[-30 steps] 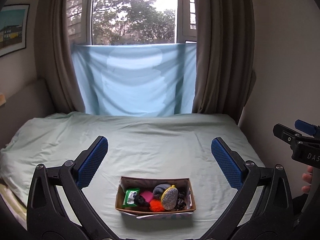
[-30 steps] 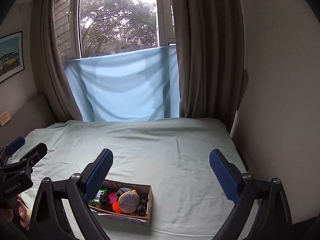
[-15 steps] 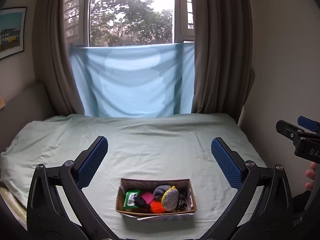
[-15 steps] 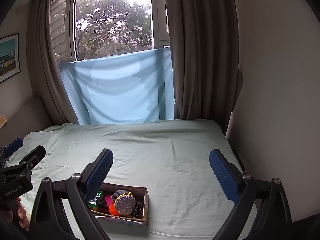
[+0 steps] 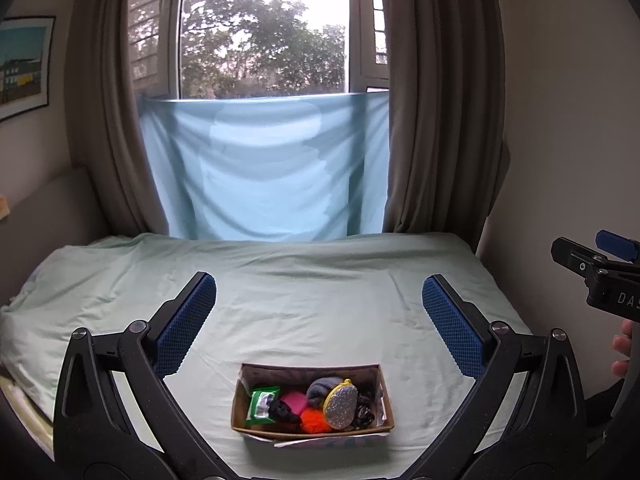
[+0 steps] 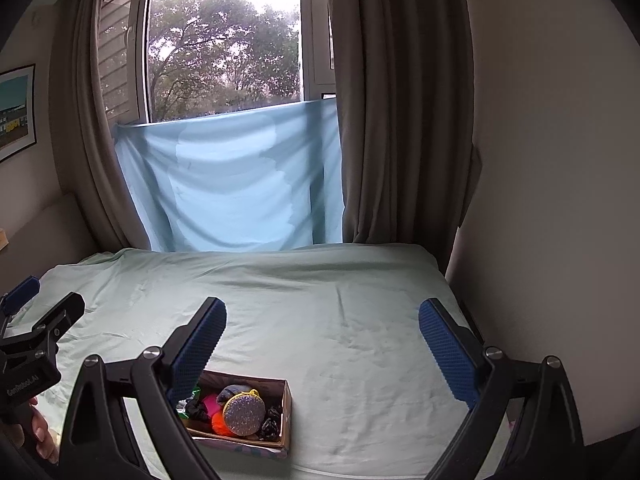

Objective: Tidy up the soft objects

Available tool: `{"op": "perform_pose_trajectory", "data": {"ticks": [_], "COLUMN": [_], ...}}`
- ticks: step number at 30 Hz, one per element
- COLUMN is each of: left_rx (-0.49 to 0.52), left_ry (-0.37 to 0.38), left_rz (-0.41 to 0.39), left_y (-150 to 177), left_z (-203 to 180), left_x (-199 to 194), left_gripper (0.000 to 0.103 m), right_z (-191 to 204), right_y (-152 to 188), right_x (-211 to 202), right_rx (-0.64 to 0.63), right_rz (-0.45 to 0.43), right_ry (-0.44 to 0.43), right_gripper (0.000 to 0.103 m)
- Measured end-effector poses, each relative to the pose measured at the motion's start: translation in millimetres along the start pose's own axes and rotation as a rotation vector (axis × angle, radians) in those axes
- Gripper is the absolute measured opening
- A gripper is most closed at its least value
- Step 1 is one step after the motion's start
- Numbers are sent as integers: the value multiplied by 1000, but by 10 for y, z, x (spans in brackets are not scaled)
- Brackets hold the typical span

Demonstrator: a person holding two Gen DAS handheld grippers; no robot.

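A small cardboard box point(image 5: 312, 431) sits on the bed near its front edge, packed with soft items: a green packet point(image 5: 261, 400), a pink piece point(image 5: 295, 400), an orange pompom point(image 5: 313, 420), a grey bundle point(image 5: 318, 386), a glittery round pouch point(image 5: 340, 404) and black scrunchies point(image 5: 362, 414). My left gripper point(image 5: 320, 320) is open and empty, held above and behind the box. My right gripper point(image 6: 320, 340) is open and empty; the box point(image 6: 286, 408) lies low beside its left finger, with the pouch point(image 6: 244, 410) on top.
The bed point(image 5: 300, 300) has a pale green sheet. A light blue cloth point(image 5: 264, 168) hangs under the window between brown curtains point(image 5: 436, 120). A wall point(image 6: 560, 200) runs close along the bed's right side. The other gripper shows at each view's edge.
Both views have tilted up slightly, so the box sits lower in frame. In the right wrist view the box has slid left, partly behind the left finger.
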State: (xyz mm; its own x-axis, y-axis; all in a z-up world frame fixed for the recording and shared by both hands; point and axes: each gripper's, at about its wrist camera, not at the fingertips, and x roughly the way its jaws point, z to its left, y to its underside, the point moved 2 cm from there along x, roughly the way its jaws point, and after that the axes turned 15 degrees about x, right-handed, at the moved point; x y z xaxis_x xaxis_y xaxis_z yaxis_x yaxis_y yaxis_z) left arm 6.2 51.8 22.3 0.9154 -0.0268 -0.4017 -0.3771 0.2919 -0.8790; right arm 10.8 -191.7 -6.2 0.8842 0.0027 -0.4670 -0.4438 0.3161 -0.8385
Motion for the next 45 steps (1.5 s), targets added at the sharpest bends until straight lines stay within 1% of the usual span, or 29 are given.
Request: {"op": "perform_pose_trajectory", "data": {"ticks": [26, 45], "left_rx": [-16, -28], "left_ry": [11, -3], "left_rz": [18, 29], "left_y": [17, 34], "left_z": [68, 129], "left_x": [139, 272], "left_gripper": [103, 103], "right_z": [30, 103], "right_y": [-70, -101], "right_x": [81, 144], "right_rx": [3, 6], "right_rz": [-5, -4], "right_ry": [9, 13], "right_gripper": [96, 96]}}
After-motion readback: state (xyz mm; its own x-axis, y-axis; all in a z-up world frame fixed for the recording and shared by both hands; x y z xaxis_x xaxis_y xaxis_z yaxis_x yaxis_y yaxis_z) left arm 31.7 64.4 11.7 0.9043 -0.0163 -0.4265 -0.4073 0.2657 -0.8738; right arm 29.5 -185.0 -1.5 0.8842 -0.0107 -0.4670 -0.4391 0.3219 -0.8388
